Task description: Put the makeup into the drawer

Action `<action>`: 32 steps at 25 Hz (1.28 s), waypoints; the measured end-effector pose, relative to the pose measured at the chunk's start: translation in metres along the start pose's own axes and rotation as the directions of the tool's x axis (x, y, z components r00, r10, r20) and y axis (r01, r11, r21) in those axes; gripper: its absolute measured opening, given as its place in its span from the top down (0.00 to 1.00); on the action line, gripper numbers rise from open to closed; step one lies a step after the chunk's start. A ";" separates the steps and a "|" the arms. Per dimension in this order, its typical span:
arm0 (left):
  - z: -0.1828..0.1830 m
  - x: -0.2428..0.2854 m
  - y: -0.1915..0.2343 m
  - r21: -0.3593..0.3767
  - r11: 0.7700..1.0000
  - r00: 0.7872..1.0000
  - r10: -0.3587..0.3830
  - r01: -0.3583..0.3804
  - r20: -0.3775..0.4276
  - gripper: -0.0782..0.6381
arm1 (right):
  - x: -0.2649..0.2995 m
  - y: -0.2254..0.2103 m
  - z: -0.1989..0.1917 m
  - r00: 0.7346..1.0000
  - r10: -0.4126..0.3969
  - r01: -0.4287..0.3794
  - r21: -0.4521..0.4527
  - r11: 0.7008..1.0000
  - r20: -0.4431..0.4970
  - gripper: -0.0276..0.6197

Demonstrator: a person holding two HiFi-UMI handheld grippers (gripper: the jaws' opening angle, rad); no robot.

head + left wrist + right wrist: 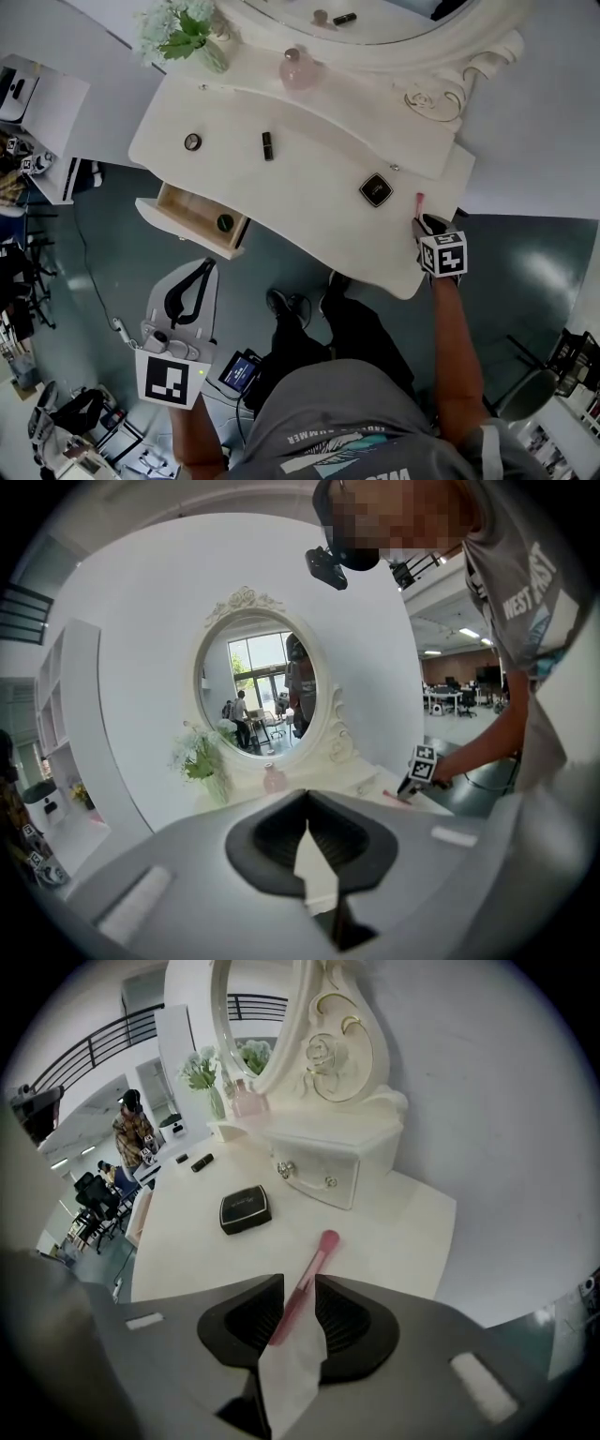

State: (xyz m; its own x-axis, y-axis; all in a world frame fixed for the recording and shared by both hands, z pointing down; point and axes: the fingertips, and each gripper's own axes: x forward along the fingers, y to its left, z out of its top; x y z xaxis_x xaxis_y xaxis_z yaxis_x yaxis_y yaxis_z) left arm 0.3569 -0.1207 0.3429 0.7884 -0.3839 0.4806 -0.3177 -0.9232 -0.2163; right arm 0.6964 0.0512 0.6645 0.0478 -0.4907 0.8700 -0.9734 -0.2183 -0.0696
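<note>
A pink makeup brush (419, 200) (314, 1265) lies on the right end of the white vanity table (309, 216). My right gripper (424, 225) (298, 1283) points steeply down over it, open, with the brush handle between its jaws. A black square compact (376, 189) (246, 1209) sits just left of it. Farther left lie a dark lipstick (268, 145) and a small round case (192, 142). The drawer (184, 221) stands pulled out at the table's left front, with a round dark case (225, 222) inside. My left gripper (199, 272) (306, 797) hangs below the drawer, shut and empty.
An oval mirror (375, 19), a pink perfume bottle (298, 70) and a vase of flowers (183, 33) stand along the table's back. A raised box with a small drawer (319, 1171) is behind the brush. A white shelf unit (42, 122) stands far left.
</note>
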 end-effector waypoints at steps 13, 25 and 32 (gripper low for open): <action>-0.029 -0.029 0.018 -0.037 0.999 0.999 0.035 -0.035 0.012 0.89 | 0.002 -0.001 -0.011 0.998 -0.049 0.051 0.051 0.997 -0.030 0.89; -0.057 -0.064 0.051 -0.062 0.994 0.995 0.094 -0.092 0.034 0.89 | -0.024 0.054 0.039 0.997 -0.001 0.000 0.001 1.000 0.074 0.89; -0.085 -0.098 0.082 -0.096 0.985 0.989 0.145 -0.141 0.035 0.89 | -0.035 0.106 0.075 0.992 0.032 -0.025 -0.060 0.998 0.119 0.89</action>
State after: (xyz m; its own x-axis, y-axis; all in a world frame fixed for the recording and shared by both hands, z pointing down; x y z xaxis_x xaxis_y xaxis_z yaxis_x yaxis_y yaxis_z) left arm 0.2091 -0.1598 0.3499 0.7522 -0.5127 0.4140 -0.4746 -0.8573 -0.1995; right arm 0.6080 -0.0181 0.5901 0.0425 -0.5945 0.8030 -0.9860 -0.1549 -0.0625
